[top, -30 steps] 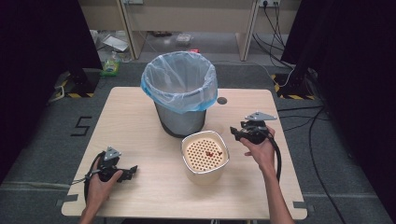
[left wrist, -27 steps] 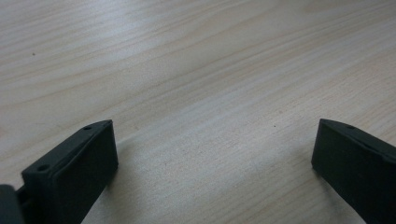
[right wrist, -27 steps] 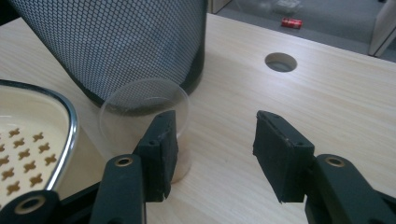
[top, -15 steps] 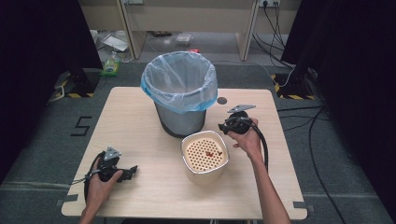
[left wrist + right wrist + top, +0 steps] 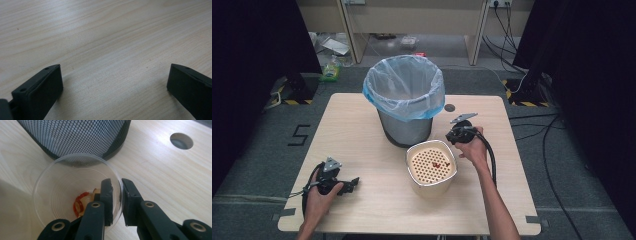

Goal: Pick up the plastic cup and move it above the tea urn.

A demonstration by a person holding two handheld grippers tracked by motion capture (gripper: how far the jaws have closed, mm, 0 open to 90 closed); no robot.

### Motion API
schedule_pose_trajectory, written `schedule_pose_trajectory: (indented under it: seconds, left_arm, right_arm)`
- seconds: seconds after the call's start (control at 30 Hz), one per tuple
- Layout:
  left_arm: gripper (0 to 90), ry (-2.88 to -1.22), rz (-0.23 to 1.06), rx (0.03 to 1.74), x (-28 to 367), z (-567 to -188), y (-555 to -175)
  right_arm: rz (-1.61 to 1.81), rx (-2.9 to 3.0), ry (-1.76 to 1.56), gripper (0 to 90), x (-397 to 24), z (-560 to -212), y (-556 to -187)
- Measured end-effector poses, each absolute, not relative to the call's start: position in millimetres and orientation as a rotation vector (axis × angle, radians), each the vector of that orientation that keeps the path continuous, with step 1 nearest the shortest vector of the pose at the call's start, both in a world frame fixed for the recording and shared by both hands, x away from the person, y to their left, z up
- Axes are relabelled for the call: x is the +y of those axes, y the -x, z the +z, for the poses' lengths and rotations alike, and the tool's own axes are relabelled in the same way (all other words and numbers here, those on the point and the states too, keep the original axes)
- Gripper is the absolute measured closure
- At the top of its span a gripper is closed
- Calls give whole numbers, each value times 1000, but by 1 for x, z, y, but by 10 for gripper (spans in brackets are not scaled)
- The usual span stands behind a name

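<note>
Clear plastic cup (image 5: 75, 195) holding red scraps is being pinched at its rim by the right gripper (image 5: 116, 195), fingers clamped. Left gripper (image 5: 112, 85) is resting, fingers apart, on the wooden table (image 5: 362, 125). Next move is probably tipping it into the bag-lined mesh bin (image 5: 404, 100).

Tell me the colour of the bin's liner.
Pale translucent blue liner, showing best in the high view.

The pale wooden worktop (image 5: 362, 125) stands on a grey floor (image 5: 257, 165), with a round hole (image 5: 450, 107) near its 1 o'clock corner. Black curtains (image 5: 257, 45) hang at 9 and 3 o'clock. At 12 o'clock stands beige furniture (image 5: 412, 20); cables (image 5: 532, 125) trail across the floor at 2 o'clock. A "5" (image 5: 299, 135) marks the floor at 9 o'clock.
</note>
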State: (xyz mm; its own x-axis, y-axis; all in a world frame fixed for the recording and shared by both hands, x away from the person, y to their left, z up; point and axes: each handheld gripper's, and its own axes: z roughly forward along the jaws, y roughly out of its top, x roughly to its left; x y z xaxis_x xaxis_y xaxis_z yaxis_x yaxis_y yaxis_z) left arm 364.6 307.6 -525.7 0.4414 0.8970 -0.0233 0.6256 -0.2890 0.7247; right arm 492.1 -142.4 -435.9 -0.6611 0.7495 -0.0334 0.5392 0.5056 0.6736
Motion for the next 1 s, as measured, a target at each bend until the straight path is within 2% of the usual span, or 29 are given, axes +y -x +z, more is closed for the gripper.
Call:
schedule_pose_trajectory:
  seconds: [0.17,0.5,1.0]
  left_arm:
    - [0,-2023,519,1274,308,-526,-365]
    - [0,-2024,519,1273,308,-526,-365]
    - [0,-2024,519,1274,308,-526,-365]
  right_arm:
    - [999,2352,-1031,867,-154,-434,-477]
    - [1045,2142,-1028,870,-188,-423,-452]
    - [1040,2024,-997,869,-202,-404,-440]
